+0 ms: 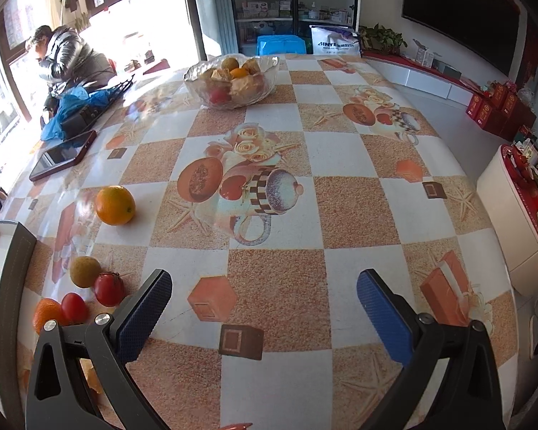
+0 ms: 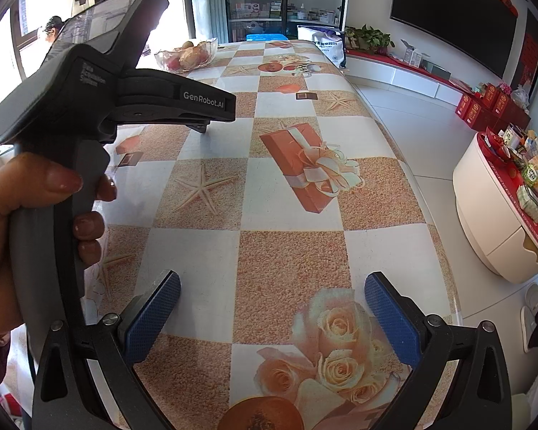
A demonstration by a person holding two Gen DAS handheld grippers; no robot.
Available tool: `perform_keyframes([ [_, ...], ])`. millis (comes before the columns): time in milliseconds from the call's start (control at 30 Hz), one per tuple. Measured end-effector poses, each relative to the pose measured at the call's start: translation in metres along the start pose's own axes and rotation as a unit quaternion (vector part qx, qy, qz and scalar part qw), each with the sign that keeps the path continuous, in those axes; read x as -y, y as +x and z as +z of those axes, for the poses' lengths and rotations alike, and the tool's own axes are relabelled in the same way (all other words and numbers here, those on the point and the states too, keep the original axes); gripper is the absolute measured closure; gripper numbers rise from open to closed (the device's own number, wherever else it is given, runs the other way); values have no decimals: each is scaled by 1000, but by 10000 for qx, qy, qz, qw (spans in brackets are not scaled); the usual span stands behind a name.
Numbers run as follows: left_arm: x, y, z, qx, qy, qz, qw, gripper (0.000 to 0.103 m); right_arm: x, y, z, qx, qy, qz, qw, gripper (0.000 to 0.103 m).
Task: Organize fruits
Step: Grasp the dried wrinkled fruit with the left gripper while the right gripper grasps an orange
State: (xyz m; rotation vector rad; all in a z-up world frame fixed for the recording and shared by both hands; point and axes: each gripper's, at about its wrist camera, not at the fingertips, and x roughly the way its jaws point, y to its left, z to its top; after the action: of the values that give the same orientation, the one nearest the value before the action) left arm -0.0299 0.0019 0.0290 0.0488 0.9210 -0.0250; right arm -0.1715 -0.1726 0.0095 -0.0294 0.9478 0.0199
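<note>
While both claws, left gripper (image 1: pixel 263 308) and right gripper (image 2: pixel 272 308), hang spread and empty, loose fruit waits near-left: orange (image 1: pixel 115 205), tomato (image 1: pixel 108 288). Next, I reckon, fetch one to the far glass bowl (image 1: pixel 197 77).

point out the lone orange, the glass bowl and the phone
orange (image 1: pixel 115 205), left wrist view, middle of its peel
glass bowl (image 1: pixel 269 87), left wrist view, right side wall
phone (image 1: pixel 63 155), left wrist view, centre of the dark screen

Both grippers, the left gripper (image 1: pixel 264 288) and the right gripper (image 2: pixel 272 292), are black with blue textured pads (image 2: pixel 153 317), silver screws and white "GenRobot.AI" lettering.
</note>
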Motion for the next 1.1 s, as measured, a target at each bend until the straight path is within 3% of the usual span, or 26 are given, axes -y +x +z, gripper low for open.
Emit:
perform_keyframes([
  [133, -14, -52, -8, 399, 207, -478, 9978, 0, 0, 0, 0, 0, 1, -1, 10000, 0],
  [267, -61, -79, -34, 487, 40, -368, 9981, 0, 0, 0, 0, 1, 1, 0, 10000, 0],
  [567, -159, -71, -98, 58, -611, 144, 9980, 0, 0, -1, -1, 1, 2, 0, 10000, 0],
  [933, -173, -51, -111, -180, -726, 216, 9970, 0, 0, -1, -1, 2, 1, 1, 10000, 0],
  [1100, -186, -47, -114, -258, -827, 420, 9954, 0, 0, -1, -1, 2, 2, 1, 10000, 0],
])
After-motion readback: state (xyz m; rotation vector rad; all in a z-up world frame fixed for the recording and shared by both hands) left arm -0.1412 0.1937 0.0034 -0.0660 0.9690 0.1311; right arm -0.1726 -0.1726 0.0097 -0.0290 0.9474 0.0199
